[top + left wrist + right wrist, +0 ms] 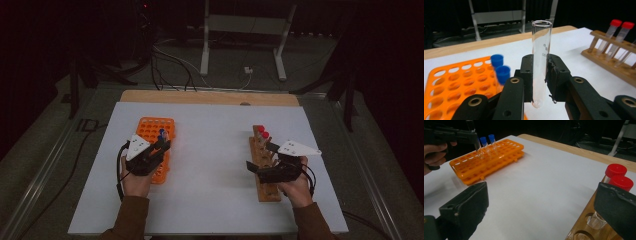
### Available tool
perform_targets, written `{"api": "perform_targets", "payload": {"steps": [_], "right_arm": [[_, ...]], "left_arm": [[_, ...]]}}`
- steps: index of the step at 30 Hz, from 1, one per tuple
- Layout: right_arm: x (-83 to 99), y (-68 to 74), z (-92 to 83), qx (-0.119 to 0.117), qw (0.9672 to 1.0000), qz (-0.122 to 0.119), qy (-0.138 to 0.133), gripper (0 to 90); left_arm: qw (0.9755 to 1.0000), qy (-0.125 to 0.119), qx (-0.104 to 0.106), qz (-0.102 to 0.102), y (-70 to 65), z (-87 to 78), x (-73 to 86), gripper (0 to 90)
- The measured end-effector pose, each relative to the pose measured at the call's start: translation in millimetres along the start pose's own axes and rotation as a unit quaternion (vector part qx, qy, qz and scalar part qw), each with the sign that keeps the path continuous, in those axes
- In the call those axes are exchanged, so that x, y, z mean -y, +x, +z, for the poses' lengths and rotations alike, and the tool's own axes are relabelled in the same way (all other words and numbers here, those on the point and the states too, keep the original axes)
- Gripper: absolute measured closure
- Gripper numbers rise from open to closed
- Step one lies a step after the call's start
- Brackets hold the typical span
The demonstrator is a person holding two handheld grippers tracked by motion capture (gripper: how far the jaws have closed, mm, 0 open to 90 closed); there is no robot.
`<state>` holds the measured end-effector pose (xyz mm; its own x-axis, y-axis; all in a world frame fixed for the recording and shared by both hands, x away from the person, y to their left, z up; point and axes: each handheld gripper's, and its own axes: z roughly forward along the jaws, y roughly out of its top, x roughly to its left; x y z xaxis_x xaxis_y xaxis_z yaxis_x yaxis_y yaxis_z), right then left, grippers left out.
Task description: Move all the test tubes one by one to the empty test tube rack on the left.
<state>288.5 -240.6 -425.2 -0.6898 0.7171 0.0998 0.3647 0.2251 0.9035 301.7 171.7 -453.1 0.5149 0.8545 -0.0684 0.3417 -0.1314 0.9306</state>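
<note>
In the left gripper view my left gripper [540,77] is shut on an uncapped clear glass test tube [541,62], held upright beside the orange rack [454,85]. Two blue-capped tubes [500,66] stand in that rack. From the high view the left gripper [163,143] hovers over the right side of the orange rack [150,127]. My right gripper [541,202] is open, its jaws wide apart with nothing between them. It sits over the wooden rack [267,192], where the right gripper [261,156] is just in front of two red-capped tubes [619,176].
A white sheet [210,165] covers the wooden table [210,96]. An uncapped clear tube [596,221] stands in the wooden rack [586,225] near my right jaw. Cables and a metal stand [245,45] lie on the floor beyond the table.
</note>
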Motion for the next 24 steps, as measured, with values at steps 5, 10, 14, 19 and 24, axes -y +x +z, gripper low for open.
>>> {"api": "perform_targets", "payload": {"steps": [5,10,14,19,24], "right_arm": [[-0.1,0.0,-0.7,-0.001,1.0,0.0,-0.002,0.1],[0.1,1.0,0.3,-0.003,1.0,-0.003,-0.001,0.1],[-0.3,1.4,-0.2,-0.004,1.0,-0.003,-0.002,0.2],[-0.1,1.2,-0.4,-0.004,1.0,-0.004,-0.001,0.1],[0.0,1.3,-0.6,-0.005,1.0,-0.005,-0.001,0.1]], "left_arm": [[0.9998,0.011,-0.017,0.002,3.7,0.5,4.8,76.0],[0.9991,0.02,-0.037,0.004,6.3,2.6,9.4,76.0],[0.9986,0.028,-0.045,0.01,6.5,4.2,11.4,76.0],[0.9977,0.033,-0.057,0.015,7.1,4.7,13.6,76.0],[0.9963,0.057,-0.062,0.018,7.0,7.6,20.4,75.9]]}}
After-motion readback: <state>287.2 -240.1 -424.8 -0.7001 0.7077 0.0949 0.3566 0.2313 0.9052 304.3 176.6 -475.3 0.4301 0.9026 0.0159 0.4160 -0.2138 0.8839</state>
